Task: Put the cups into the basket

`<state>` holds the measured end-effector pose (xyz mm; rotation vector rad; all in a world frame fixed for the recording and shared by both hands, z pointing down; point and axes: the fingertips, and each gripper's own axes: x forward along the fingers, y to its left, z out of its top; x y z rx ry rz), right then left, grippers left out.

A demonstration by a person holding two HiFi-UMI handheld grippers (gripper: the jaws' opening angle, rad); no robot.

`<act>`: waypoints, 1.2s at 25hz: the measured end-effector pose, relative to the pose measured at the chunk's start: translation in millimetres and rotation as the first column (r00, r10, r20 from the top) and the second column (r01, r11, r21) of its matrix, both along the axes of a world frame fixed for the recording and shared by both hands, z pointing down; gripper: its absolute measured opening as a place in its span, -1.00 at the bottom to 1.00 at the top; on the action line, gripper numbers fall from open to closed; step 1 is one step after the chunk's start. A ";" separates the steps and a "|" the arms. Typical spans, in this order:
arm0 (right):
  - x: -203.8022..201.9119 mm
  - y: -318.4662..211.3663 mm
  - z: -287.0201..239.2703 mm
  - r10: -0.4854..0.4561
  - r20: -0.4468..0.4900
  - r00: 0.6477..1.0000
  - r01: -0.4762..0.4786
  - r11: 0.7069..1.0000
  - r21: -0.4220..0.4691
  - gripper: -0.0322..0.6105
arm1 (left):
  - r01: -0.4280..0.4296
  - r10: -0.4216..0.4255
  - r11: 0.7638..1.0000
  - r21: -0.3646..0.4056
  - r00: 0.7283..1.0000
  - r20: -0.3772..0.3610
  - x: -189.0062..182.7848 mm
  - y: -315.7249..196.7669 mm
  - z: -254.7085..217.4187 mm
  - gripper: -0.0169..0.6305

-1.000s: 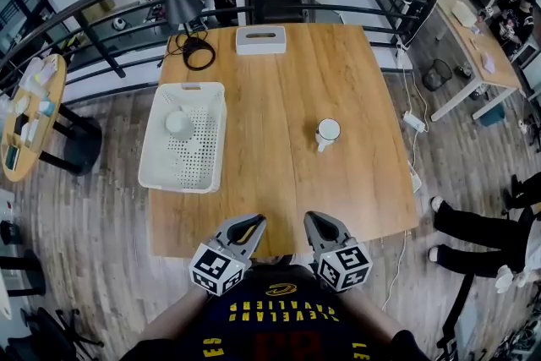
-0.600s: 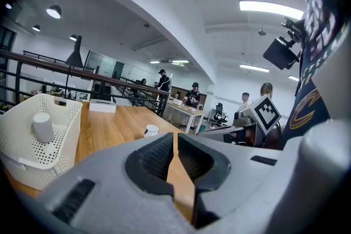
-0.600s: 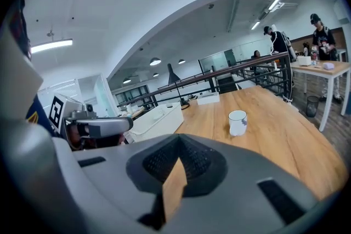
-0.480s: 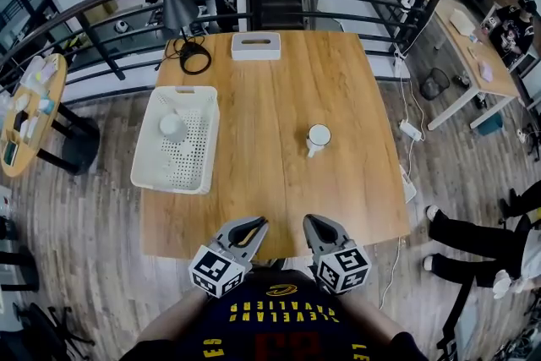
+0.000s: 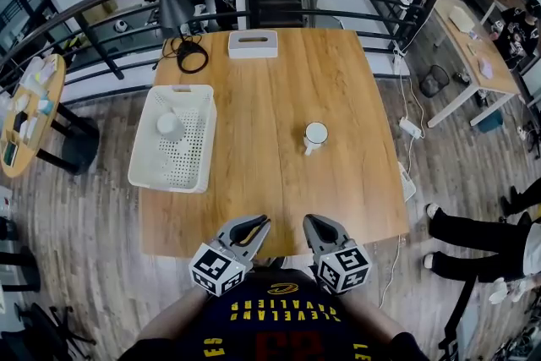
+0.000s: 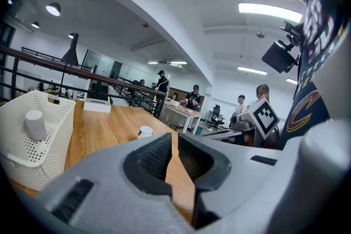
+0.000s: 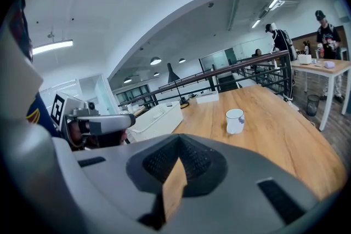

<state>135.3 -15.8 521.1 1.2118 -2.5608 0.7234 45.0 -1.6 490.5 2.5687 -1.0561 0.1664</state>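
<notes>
We hold our left gripper (image 5: pixel 252 224) and right gripper (image 5: pixel 314 222) closed on nothing, ribbed pads together, at the near edge of the smooth wooden table (image 5: pixel 279 80). A round white mug (image 5: pixel 315 134) stands mid-table. Another cup (image 5: pixel 168 124) sits in the perforated white plastic basket (image 5: pixel 145 171).

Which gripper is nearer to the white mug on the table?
Right. The right gripper is almost straight below the mug in head view; the left gripper is offset to its left.
</notes>
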 end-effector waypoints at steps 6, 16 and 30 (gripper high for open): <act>-4.4 -0.6 -4.5 0.033 0.007 0.999 -0.033 0.999 0.003 -0.86 | -0.020 0.020 1.000 0.001 1.000 0.012 -9.5 -0.4 -6.1 -0.85; -14.5 -29.3 18.0 0.233 -0.072 0.970 -0.233 0.972 0.001 -0.86 | -0.076 0.075 0.997 0.008 0.994 0.080 -74.6 2.3 3.0 -0.80; 13.0 -147.3 51.7 0.527 -0.248 0.813 -0.545 0.838 -0.003 -0.52 | -0.120 0.122 0.991 -0.055 0.992 0.026 -159.6 17.7 22.2 -0.74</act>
